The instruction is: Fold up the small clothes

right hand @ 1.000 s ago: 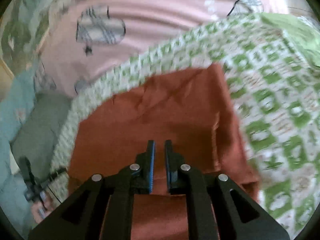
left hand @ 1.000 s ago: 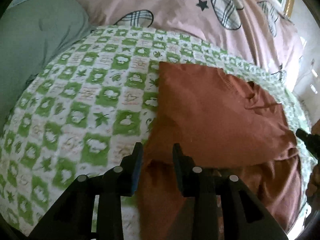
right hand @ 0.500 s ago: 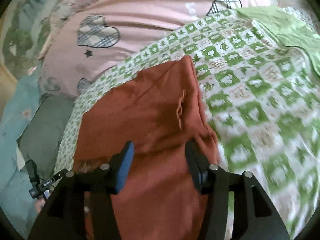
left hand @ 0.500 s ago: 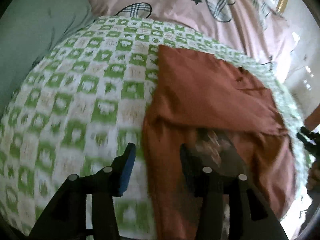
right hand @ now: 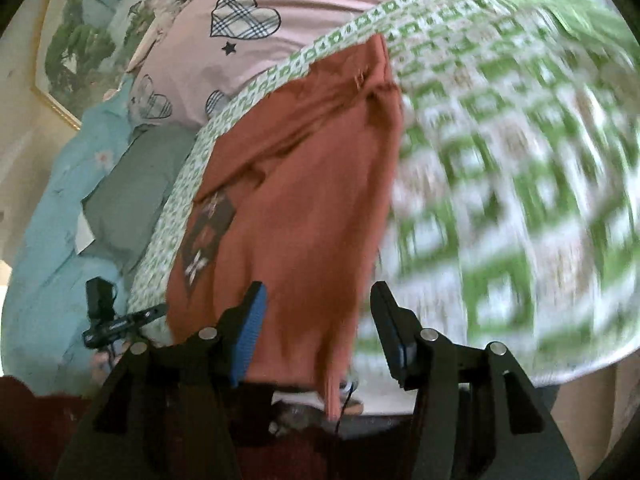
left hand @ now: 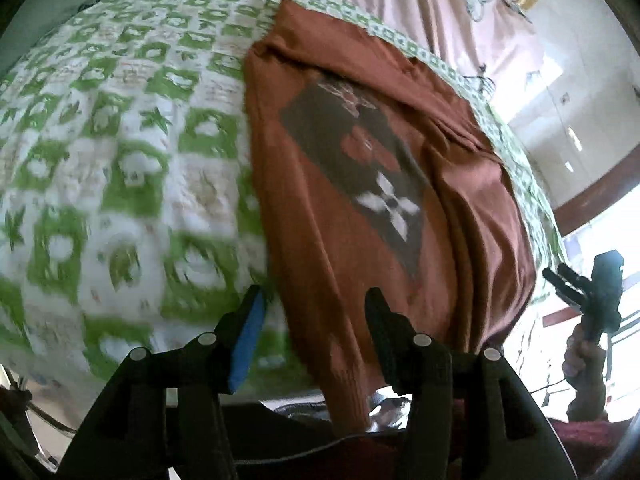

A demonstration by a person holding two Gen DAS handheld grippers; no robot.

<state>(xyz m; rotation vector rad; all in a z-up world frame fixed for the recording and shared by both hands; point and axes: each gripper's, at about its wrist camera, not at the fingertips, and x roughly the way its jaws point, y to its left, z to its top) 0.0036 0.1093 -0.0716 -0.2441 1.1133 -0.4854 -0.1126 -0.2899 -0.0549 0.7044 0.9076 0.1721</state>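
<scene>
- Left wrist view: your left tongs (left hand: 314,320) stand spread, gripping nothing, over the near end of the rust-red garment (left hand: 320,208). It lies on the green checked bedspread (left hand: 120,140), long axis running away from you, its dark print (left hand: 360,152) face up. Your right tongs (left hand: 576,284) show at the right edge.
- Right wrist view: your right tongs (right hand: 316,318) are spread too, empty. The garment (right hand: 312,200) stretches from the bed's near edge towards the pink pillow (right hand: 304,12).

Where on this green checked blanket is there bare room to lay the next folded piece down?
Bare green checked blanket lies left of the rust shirt in the left wrist view, bounded by the grey pillow and pink heart-print bedding. The shirt's far side sits close to the blanket's edge, so it's tight there.
</scene>
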